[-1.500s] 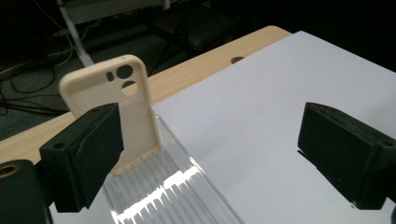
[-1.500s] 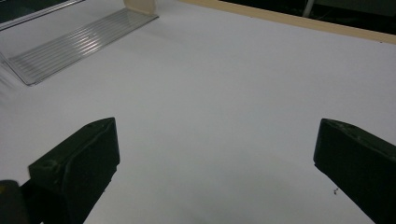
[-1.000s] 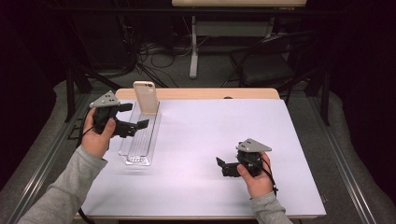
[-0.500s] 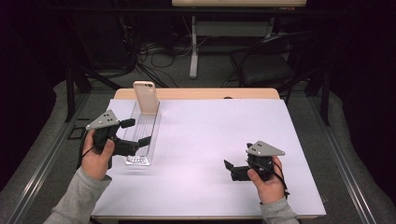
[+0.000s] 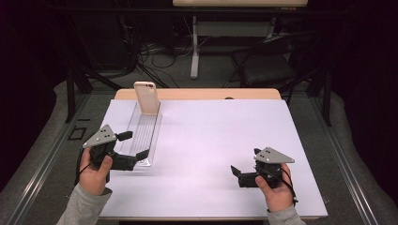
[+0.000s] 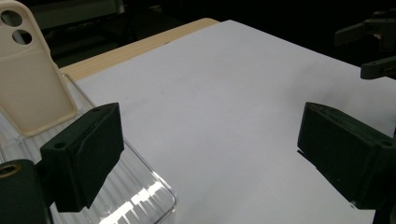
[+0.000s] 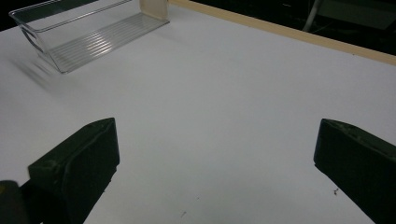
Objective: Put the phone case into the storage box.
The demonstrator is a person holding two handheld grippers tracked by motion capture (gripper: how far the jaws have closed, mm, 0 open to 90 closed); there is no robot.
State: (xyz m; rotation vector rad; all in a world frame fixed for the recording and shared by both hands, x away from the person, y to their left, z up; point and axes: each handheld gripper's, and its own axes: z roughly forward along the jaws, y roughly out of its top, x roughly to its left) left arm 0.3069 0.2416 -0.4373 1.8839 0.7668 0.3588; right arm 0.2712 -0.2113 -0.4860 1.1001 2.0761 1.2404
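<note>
The left gripper view alone reveals two camera holes in the cream phone case [image 6: 30,84], upright at the far end of the clear ribbed tray [image 5: 143,136] along the table's [image 5: 225,126] left edge. Left gripper [image 5: 133,145] and right gripper [image 5: 245,164] both gape wide, empty.

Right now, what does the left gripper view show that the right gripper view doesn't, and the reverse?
Left gripper view alone: the camera cutouts at the top of the cream phone case, and the right gripper at the frame's far right edge, fingers apart.

Right gripper view alone: the clear tray along its whole length, plus a long run of the wooden table edge.

Both: the white table cover, the ribbed tray with the case standing at one end, and each gripper's own fingers spread wide, holding nothing.
</note>
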